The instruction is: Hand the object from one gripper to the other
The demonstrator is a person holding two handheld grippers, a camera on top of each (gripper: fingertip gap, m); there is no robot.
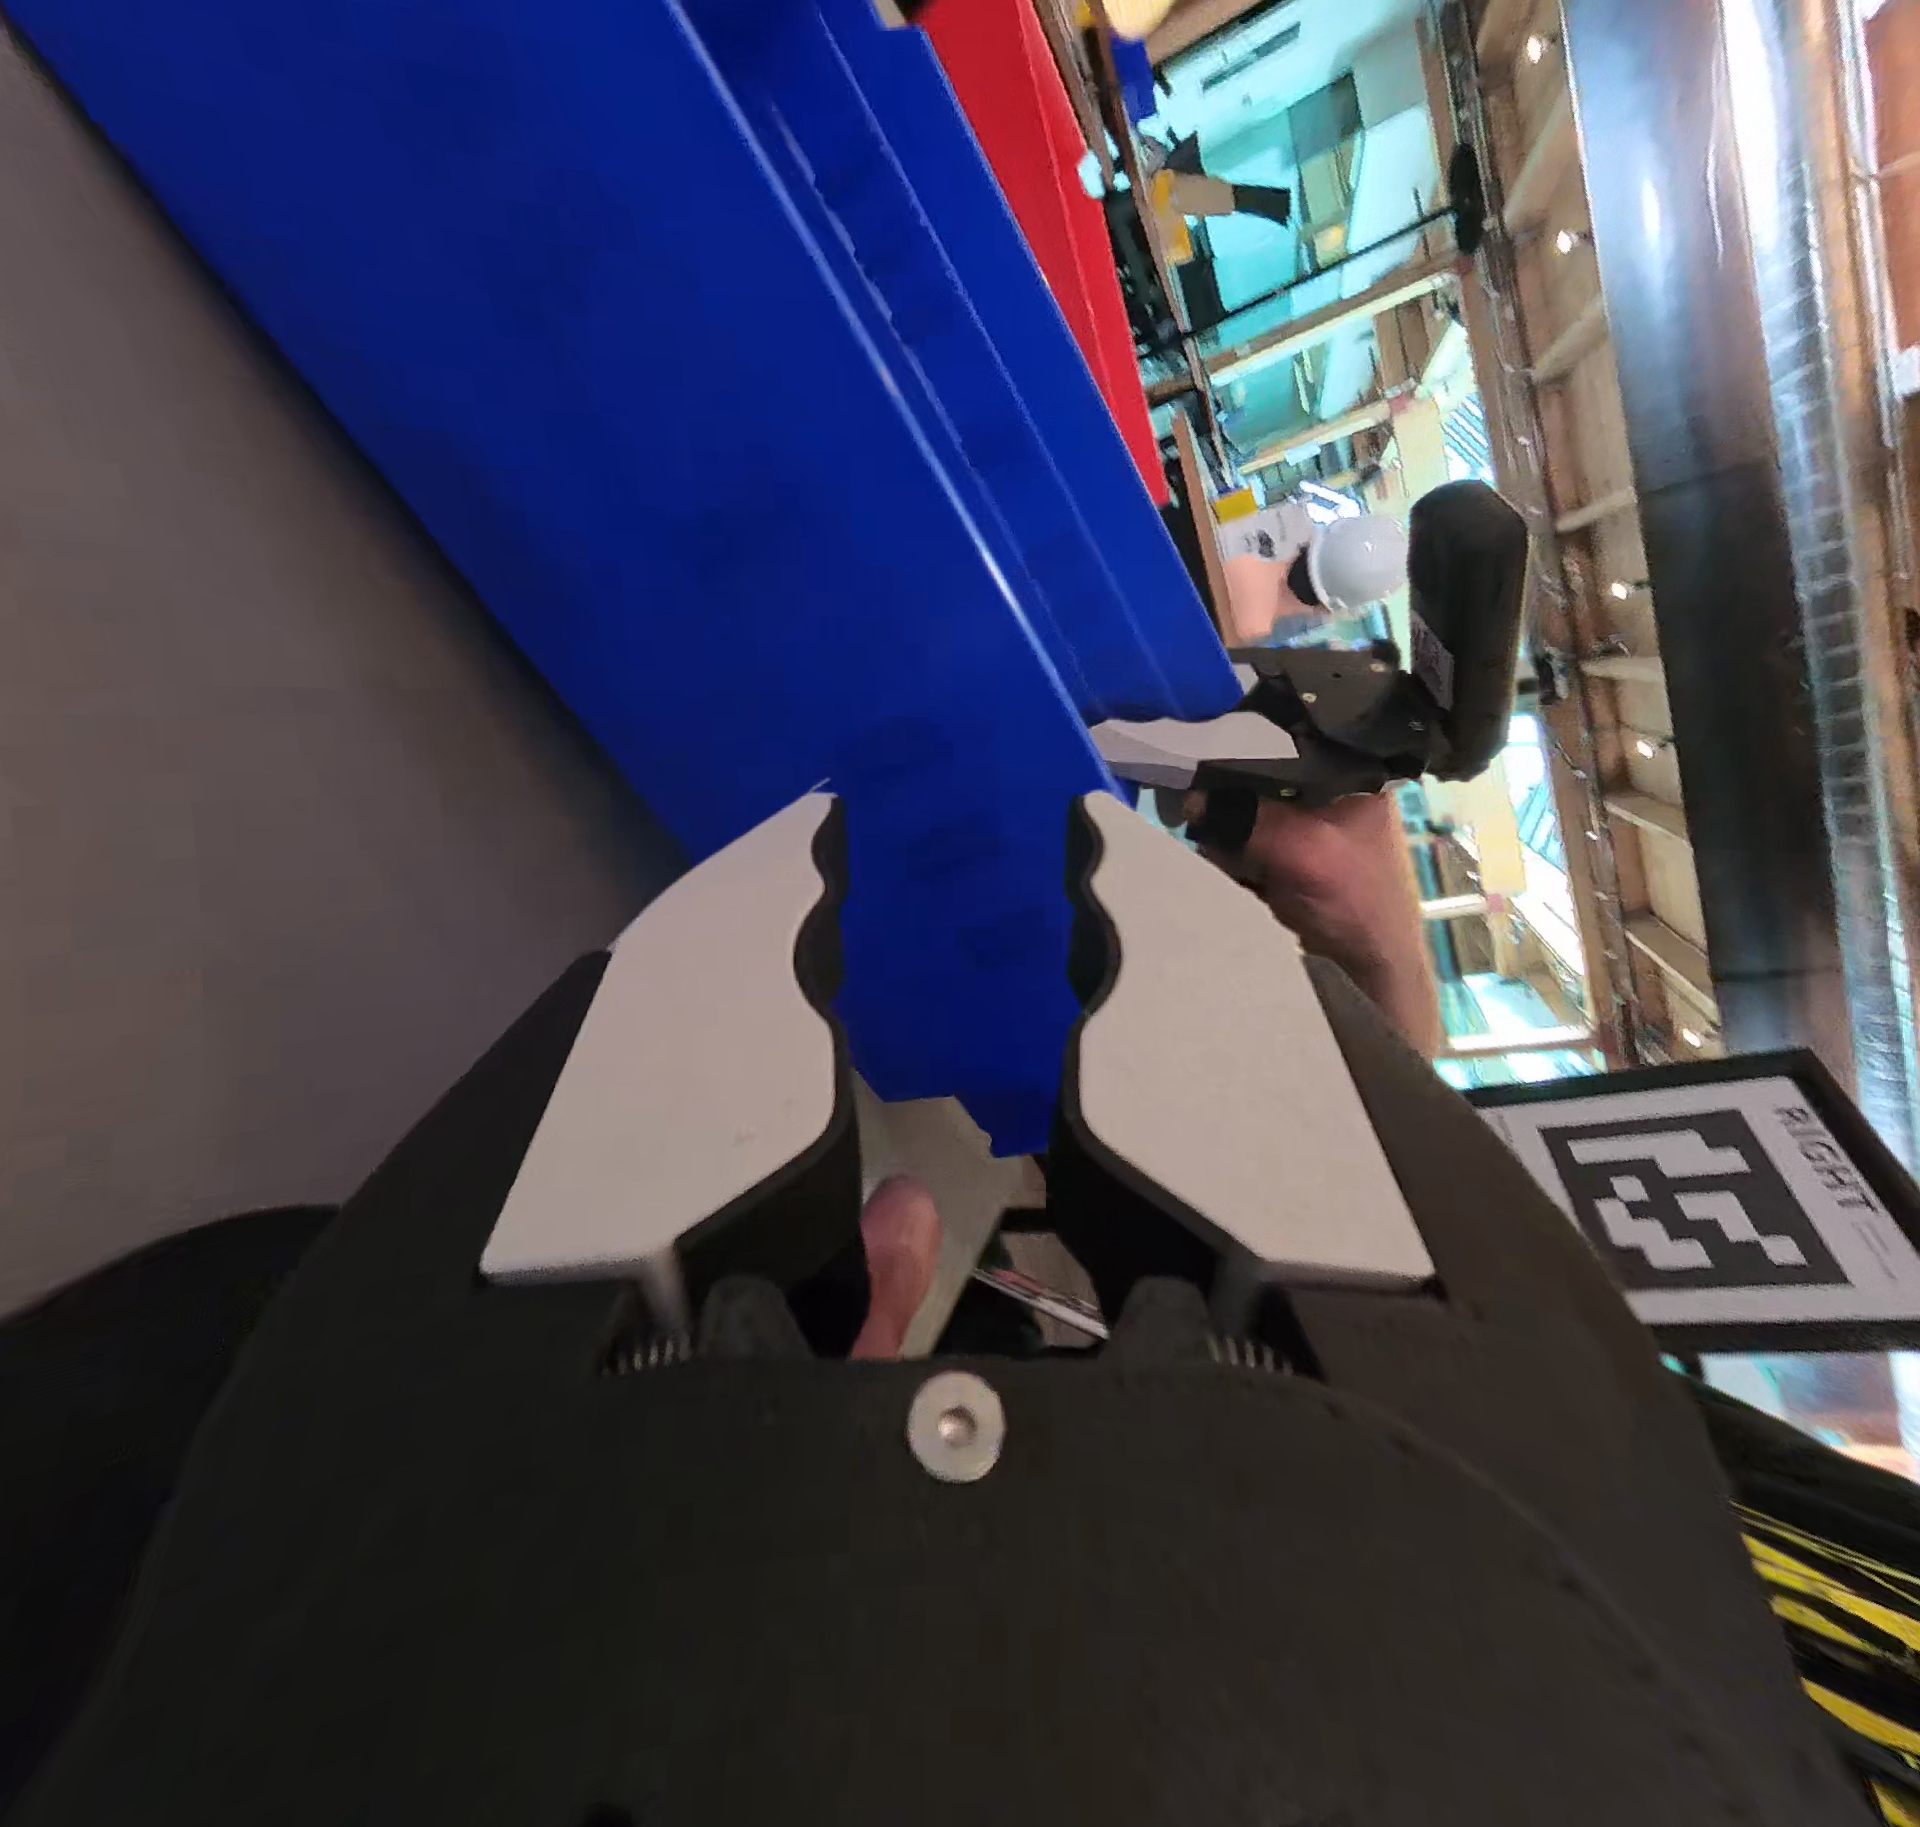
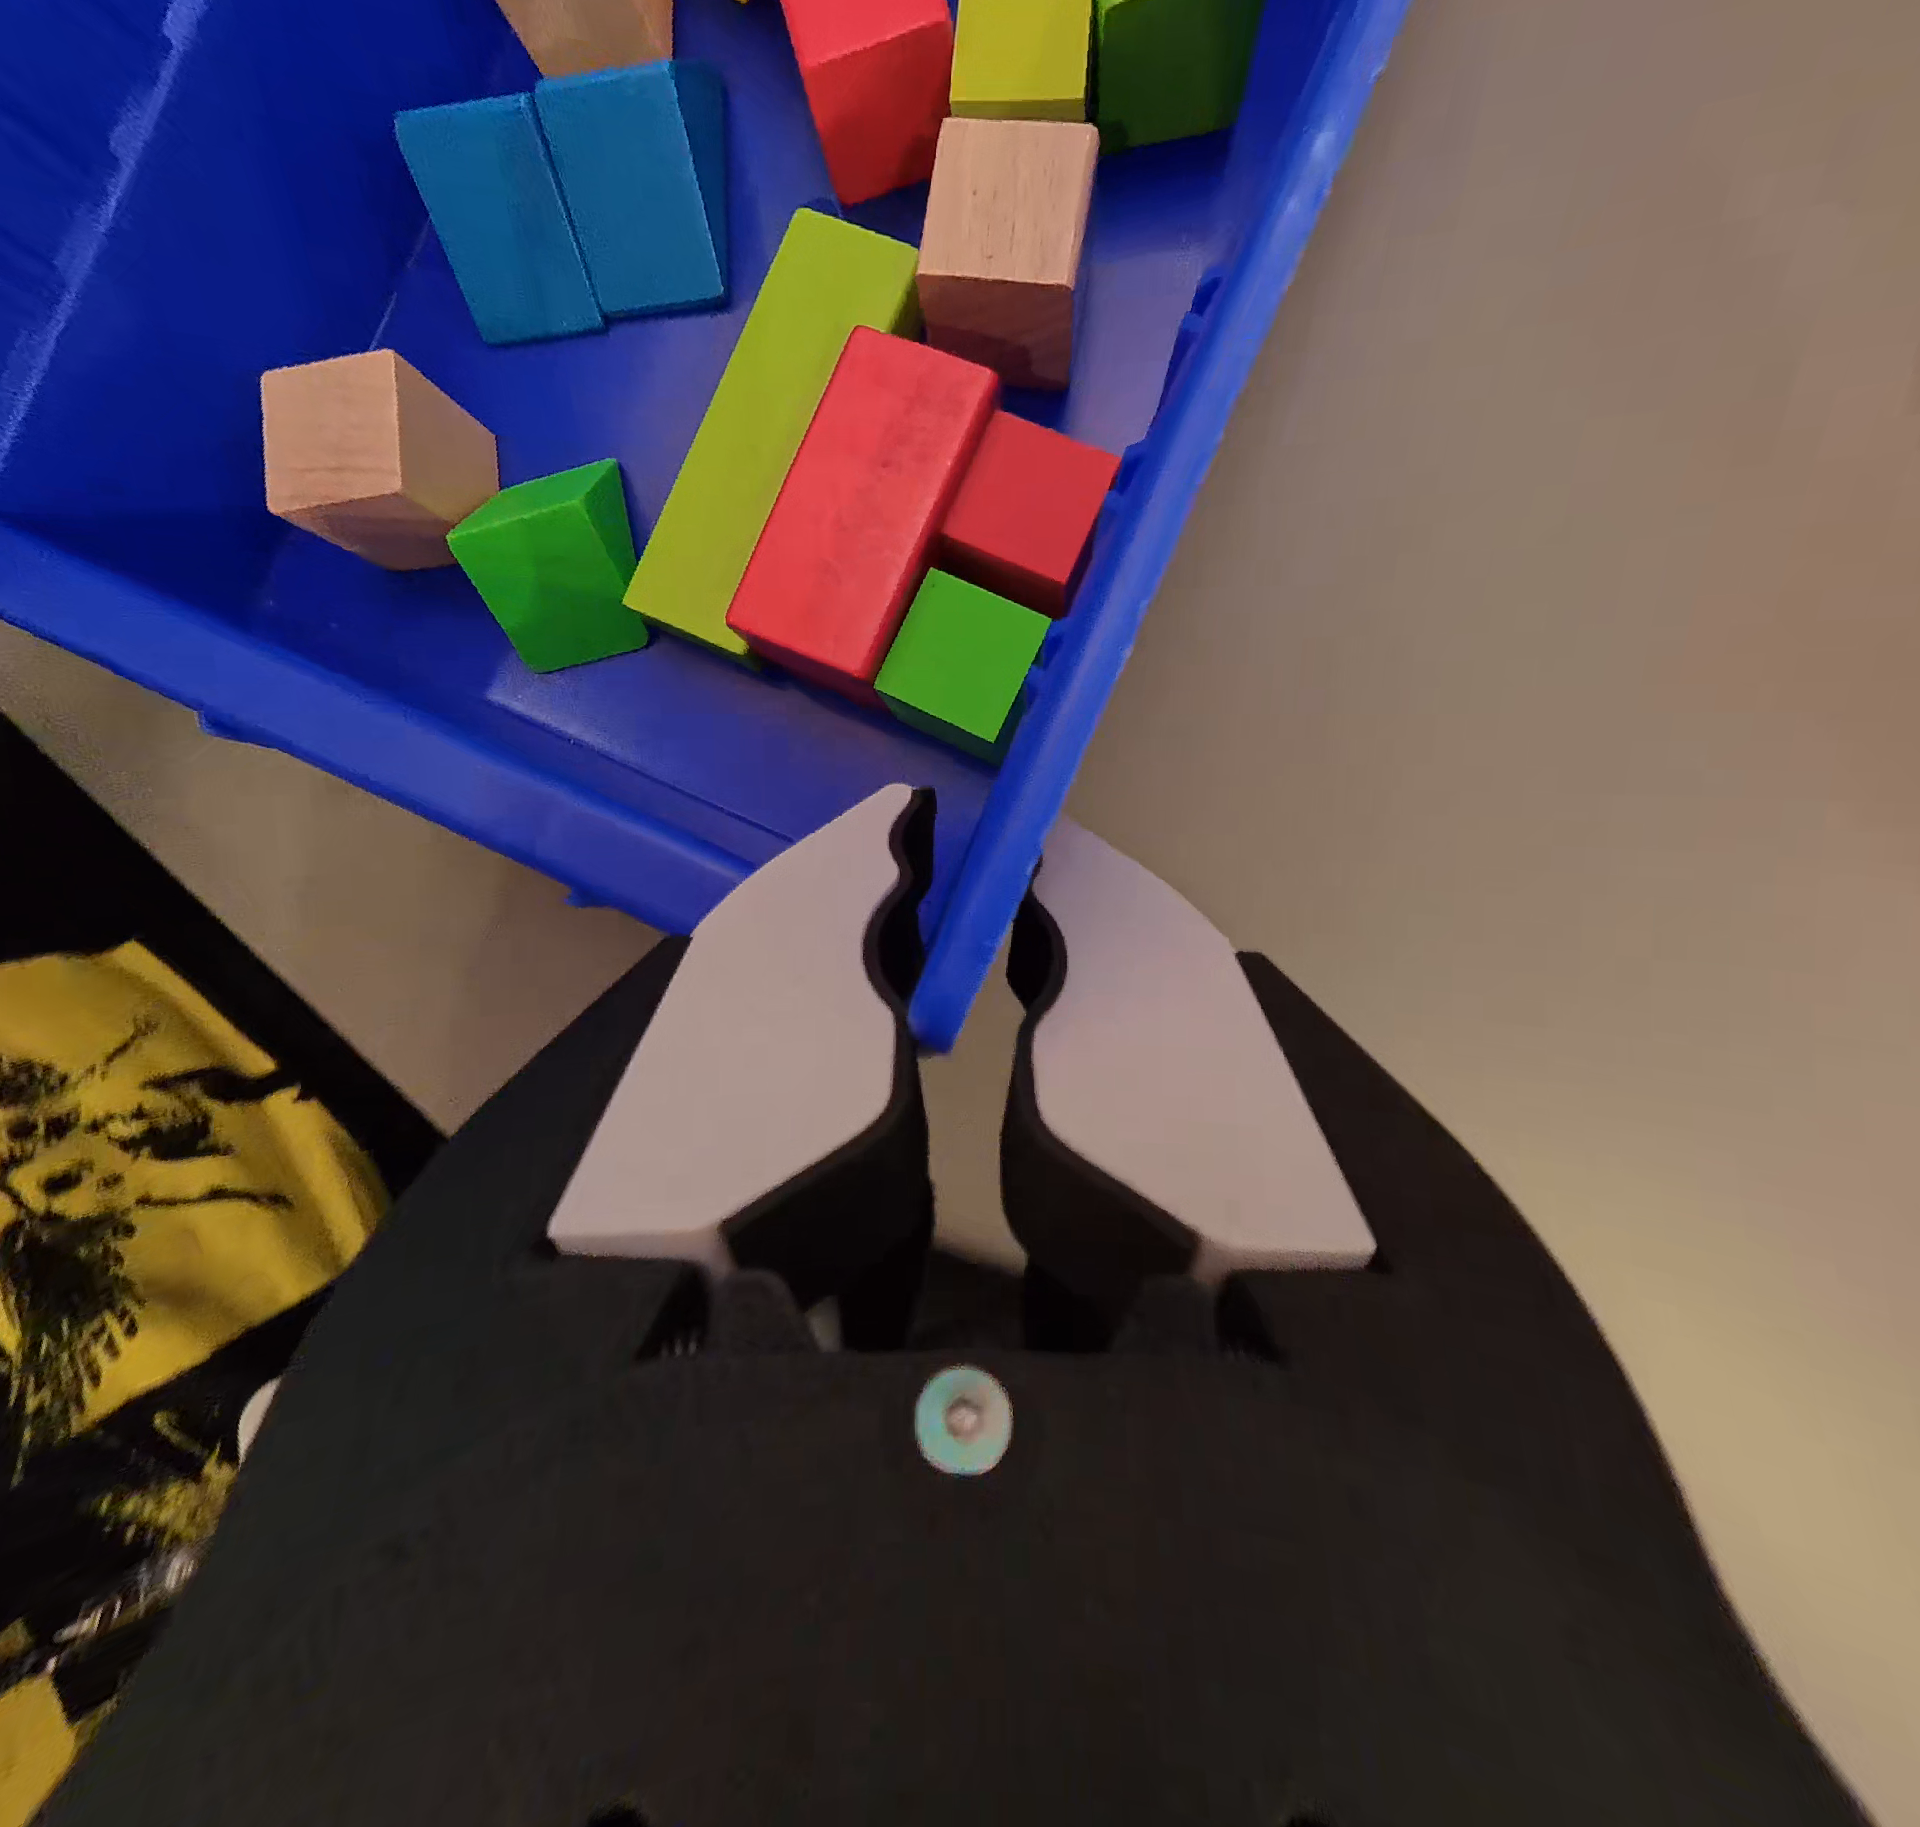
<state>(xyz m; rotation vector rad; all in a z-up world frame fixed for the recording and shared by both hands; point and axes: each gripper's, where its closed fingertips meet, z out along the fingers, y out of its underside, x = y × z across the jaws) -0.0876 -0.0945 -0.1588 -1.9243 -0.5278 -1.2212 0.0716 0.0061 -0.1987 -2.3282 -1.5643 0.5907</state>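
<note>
Item: blue bin (image 2: 582, 780) of blocks (image 2: 862, 499), stiff plastic, we judge it heavy; best taken by the rim. Right gripper (image 2: 971, 904) pinches its corner wall. Left gripper (image 1: 956, 904) brackets the wall, half-spread; we cannot tell contact.

Bin (image 2: 1226, 489) blue; blocks in it red (image 2: 862, 499), lime (image 2: 769, 427), green (image 2: 545, 567), teal (image 2: 566, 198), bare wood (image 2: 364, 447). Near-left cloth (image 2: 156, 1133) yellow with black print. Marker card (image 1: 1704, 1216) black-and-white checks.
</note>
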